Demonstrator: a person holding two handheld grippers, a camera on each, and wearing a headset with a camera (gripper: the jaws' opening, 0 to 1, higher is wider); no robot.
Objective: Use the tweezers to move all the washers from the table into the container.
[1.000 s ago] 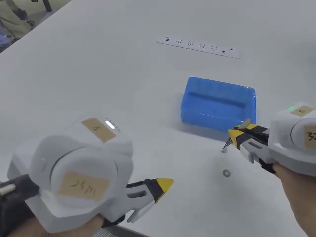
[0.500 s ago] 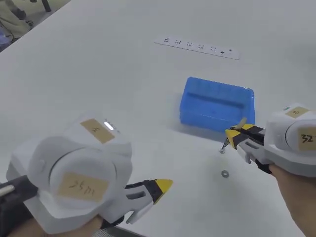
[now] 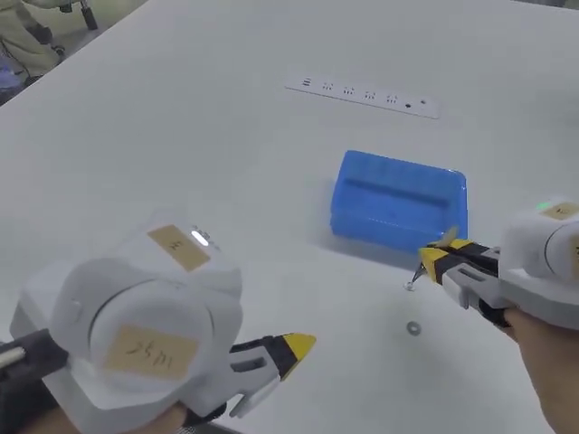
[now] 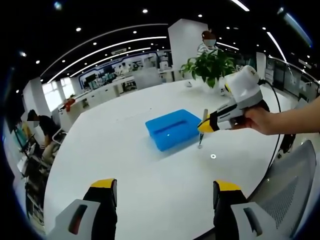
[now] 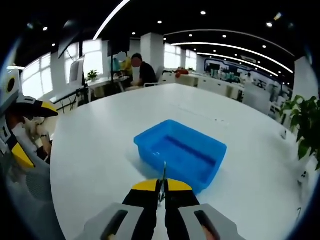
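A blue container (image 3: 398,203) stands on the white table (image 3: 181,145). My right gripper (image 3: 441,257) hovers at its near right corner, shut on thin metal tweezers (image 3: 416,273) whose tips point down just above the table. Whether the tips hold anything I cannot tell. One small washer (image 3: 413,329) lies on the table a little nearer than the tweezer tips. In the right gripper view the closed jaws clamp the tweezers (image 5: 163,181) in front of the container (image 5: 182,152). My left gripper (image 3: 285,362) is low at the near left, open and empty; its view shows the washer (image 4: 213,156).
A white power strip (image 3: 362,95) lies flat beyond the container. In the left gripper view a potted plant (image 4: 210,65) stands at the table's far end and a grey chair (image 4: 290,185) at the right. People sit at desks far off.
The head view has shifted slightly. The right gripper and tweezers stay at the container's near corner, and the washer lies where it was. The left gripper has not moved.
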